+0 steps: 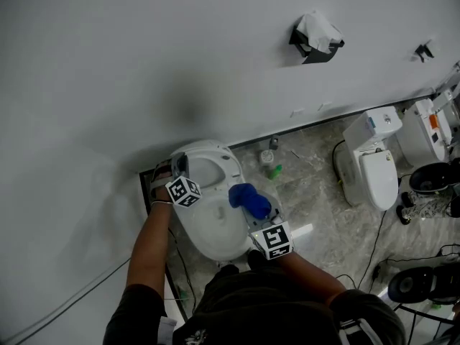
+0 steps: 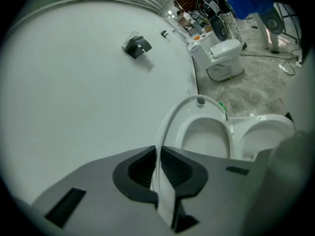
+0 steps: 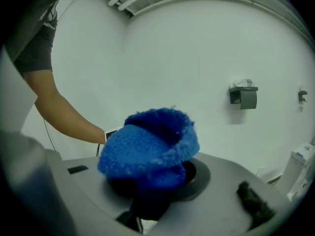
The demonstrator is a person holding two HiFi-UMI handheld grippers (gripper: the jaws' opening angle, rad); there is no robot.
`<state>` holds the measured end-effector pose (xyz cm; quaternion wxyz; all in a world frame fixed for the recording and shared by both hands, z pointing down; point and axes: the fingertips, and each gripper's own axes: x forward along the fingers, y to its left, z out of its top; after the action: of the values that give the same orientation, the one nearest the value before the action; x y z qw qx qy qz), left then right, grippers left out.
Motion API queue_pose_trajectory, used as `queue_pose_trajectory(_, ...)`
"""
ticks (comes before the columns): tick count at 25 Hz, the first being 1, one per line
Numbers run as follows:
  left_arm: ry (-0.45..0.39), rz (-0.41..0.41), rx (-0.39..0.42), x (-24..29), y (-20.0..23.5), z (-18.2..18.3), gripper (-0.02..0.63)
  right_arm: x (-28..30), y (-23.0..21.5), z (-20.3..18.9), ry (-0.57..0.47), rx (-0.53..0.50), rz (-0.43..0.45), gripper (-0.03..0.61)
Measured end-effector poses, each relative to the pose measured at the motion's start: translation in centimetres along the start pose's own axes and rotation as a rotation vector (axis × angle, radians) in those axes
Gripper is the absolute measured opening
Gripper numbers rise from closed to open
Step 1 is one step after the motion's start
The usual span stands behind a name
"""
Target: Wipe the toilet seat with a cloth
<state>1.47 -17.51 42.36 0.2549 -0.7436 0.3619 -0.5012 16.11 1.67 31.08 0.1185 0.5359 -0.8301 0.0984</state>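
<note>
Toilet seat [image 2: 171,124] pinched at its thin edge by left gripper [image 2: 158,175], looked lifted off bowl [image 1: 215,228].
Blue cloth [image 3: 147,149] bunched and clamped tight in right gripper [image 1: 262,225], held over bowl's right side, not on seat. Best judged: kept seat steady, pressed cloth flat, swept round ring. Counted: one cloth, two grippers, second toilet [image 1: 370,164] by wall, one paper holder [image 1: 316,38].

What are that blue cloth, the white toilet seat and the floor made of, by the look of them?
Cloth: a soft knitted or looped fabric, perhaps microfibre, with a fuzzy, matt, nubbly surface.
Toilet seat: probably hard plastic, with a thin, smooth, glossy white rim.
Floor: stone or stone-look tile, grey with pale veining.
</note>
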Motion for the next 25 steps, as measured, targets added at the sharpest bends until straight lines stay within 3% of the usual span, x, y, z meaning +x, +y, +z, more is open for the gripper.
queue_pose_trajectory(12,-0.046,-0.024,-0.075,-5.5,-2.3,0.8,0.041,0.4,4.2,0.7,0.001,-0.034,0.068,0.097)
queue_pose_trajectory(19,-0.058,-0.046,-0.033,-10.9,-6.3,1.2,0.043,0.7,6.6,1.3,-0.01,-0.018,0.111,0.097)
queue_pose_trajectory(25,-0.053,-0.065,-0.124,-15.2,-10.4,1.5,0.052,2.1,8.2,0.3,0.0,0.054,0.139,0.097)
